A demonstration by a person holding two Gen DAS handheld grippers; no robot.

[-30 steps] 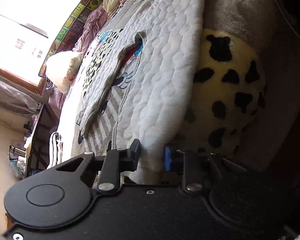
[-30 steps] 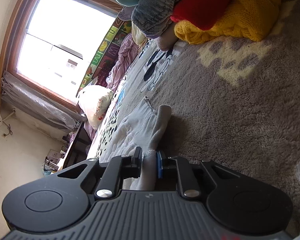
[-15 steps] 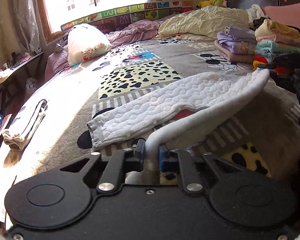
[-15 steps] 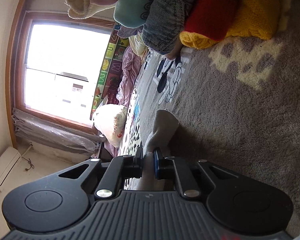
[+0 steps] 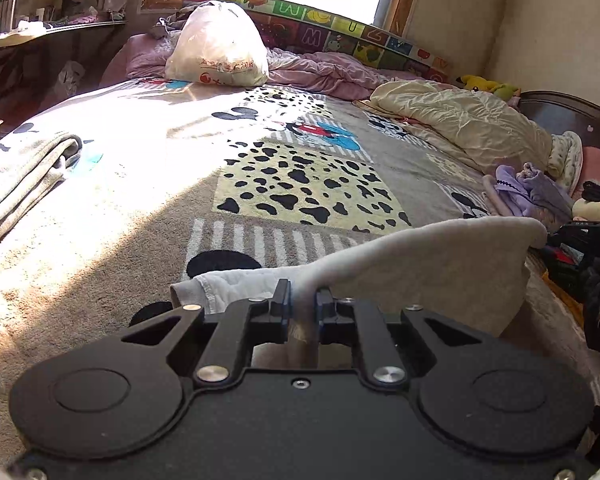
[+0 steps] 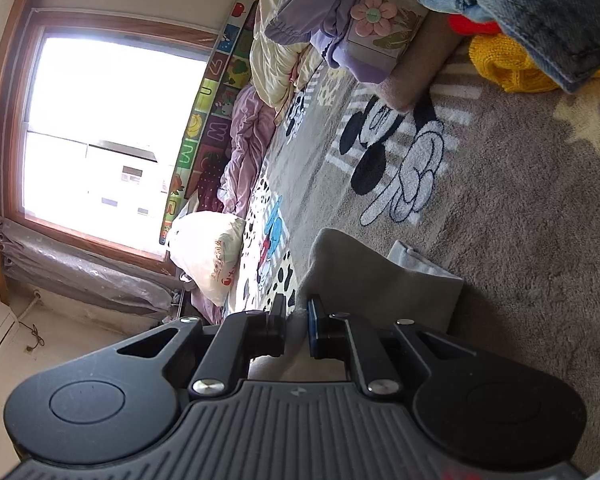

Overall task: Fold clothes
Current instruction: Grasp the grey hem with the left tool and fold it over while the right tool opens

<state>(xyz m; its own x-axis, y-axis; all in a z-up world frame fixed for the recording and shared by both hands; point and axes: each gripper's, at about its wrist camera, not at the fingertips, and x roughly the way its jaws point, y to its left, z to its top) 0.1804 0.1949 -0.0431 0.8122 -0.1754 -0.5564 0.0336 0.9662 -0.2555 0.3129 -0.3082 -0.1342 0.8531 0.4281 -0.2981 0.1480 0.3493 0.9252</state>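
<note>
while both grippers pinch the white garment [image 5: 420,264], left gripper [image 5: 302,304] sits level, right gripper [image 6: 297,312] rolled sideways

Two matte black grippers: the left gripper [image 5: 302,309] has a smooth plate, round discs, silver screws and blue-edged pads, while the right gripper [image 6: 297,317] has a ribbed grey plate.

The left tool [image 5: 302,305] sits level and low, its jaws pinched nearly together on fabric. The right tool [image 6: 297,315] is rolled sideways, its jaws likewise clamped on fabric.
</note>
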